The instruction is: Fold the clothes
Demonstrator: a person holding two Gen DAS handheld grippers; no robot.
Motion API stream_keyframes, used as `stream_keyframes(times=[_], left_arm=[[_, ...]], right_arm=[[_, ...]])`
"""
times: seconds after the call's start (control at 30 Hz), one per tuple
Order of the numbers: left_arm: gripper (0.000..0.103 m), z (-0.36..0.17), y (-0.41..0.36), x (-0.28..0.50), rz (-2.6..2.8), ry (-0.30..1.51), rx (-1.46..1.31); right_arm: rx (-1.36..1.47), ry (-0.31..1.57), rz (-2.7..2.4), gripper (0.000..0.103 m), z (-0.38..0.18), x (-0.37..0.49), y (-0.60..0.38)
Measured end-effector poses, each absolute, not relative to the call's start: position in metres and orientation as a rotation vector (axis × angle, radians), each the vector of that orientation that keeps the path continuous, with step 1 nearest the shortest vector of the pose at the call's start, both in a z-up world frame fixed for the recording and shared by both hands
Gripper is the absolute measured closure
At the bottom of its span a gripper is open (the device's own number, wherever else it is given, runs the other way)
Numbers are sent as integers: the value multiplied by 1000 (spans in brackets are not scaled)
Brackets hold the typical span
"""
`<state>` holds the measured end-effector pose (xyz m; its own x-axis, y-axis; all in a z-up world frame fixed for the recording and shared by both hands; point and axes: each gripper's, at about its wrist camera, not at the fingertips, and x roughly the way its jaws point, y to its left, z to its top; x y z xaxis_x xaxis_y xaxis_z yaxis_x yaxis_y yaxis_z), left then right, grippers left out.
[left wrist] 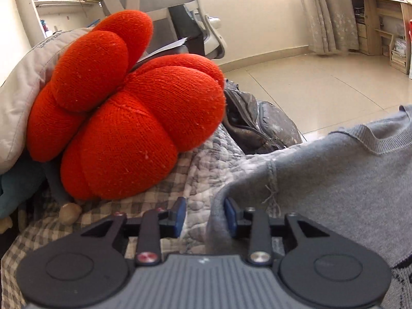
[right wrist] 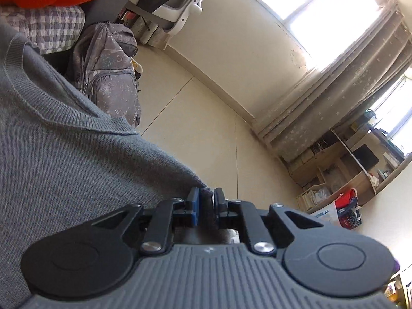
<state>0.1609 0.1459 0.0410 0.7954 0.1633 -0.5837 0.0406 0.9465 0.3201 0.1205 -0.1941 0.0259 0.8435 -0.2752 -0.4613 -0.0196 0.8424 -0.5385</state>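
A grey knit sweater lies on the checked quilt, its ribbed collar at the right. My left gripper is open, its blue pads apart, with the sweater's folded edge lying between them. In the right wrist view the sweater fills the left side, with its collar up. My right gripper is shut on a pinch of the sweater's edge.
A big red knit cushion sits on the quilt to the left, against a beige pillow. A grey backpack stands on the tiled floor beside the bed. A white office chair and shelves stand further off.
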Motion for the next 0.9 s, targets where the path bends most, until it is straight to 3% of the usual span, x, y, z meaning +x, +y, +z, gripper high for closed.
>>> stream_keyframes(times=[0.07, 0.13, 0.3, 0.4, 0.53, 0.8, 0.83, 0.9], left_arm=[[60, 51, 163, 156, 98, 648, 283], [61, 58, 178, 150, 168, 638, 263], [60, 72, 215, 103, 180, 680, 99], [54, 71, 211, 36, 16, 720, 16], [51, 56, 196, -49, -105, 767, -44], [52, 31, 169, -136, -134, 747, -10], [52, 28, 166, -146, -137, 744, -8], [57, 24, 168, -151, -130, 733, -29]], right_arm=[[-429, 558, -129, 61, 42, 111, -214], [-287, 574, -99, 57, 59, 94, -239], [-61, 692, 2, 55, 63, 27, -274], [38, 749, 139, 55, 52, -34, -274], [148, 761, 295, 55, 38, -96, -262], [240, 716, 442, 55, 34, -172, -236], [250, 708, 436, 56, 36, -173, -237], [270, 692, 426, 72, 40, -173, -239]])
